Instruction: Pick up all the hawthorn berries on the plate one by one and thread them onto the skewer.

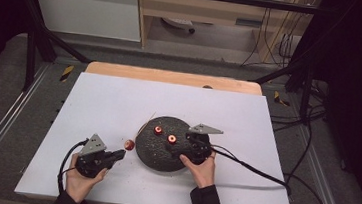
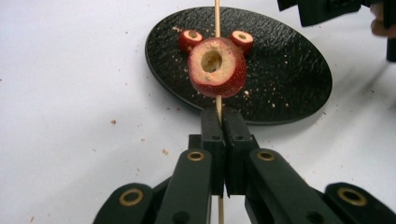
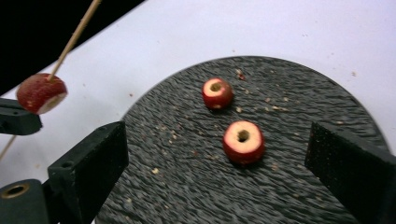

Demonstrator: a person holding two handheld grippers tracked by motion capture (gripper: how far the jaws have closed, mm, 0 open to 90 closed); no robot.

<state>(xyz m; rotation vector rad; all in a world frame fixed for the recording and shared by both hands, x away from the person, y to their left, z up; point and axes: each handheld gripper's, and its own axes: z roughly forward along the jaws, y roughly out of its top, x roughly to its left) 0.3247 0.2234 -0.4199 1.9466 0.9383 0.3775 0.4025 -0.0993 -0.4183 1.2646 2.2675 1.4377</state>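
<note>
White sheeting covers the worktop [image 1: 119, 101], with a round black plate [image 1: 156, 160] near its front middle and dark framing and cables around it. The left tongs [image 2: 219, 116] are clamped together on a thin wooden skewer [image 2: 217, 14], which carries one cored red fruit [image 2: 217, 67] just beyond the jaw tips; in the high view that fruit hangs just left of the plate's rim, and the skewer's long axis runs up and to the right over the plate's far-left edge. The right tongs [image 3: 215, 158] stand wide apart over the plate's right side, with nothing between the jaws. Directly ahead of them lies the nearer loose fruit [image 3: 243, 141], core hole up, and the second loose fruit [image 3: 217, 93] sits just beyond, a little apart from it. The right hand is clearly the nearer one to both. Judging from this, the next move is to close on the nearer fruit and carry it left to the skewer's free tip; only crumbs lie between, though the second fruit is close enough to be nudged
</note>
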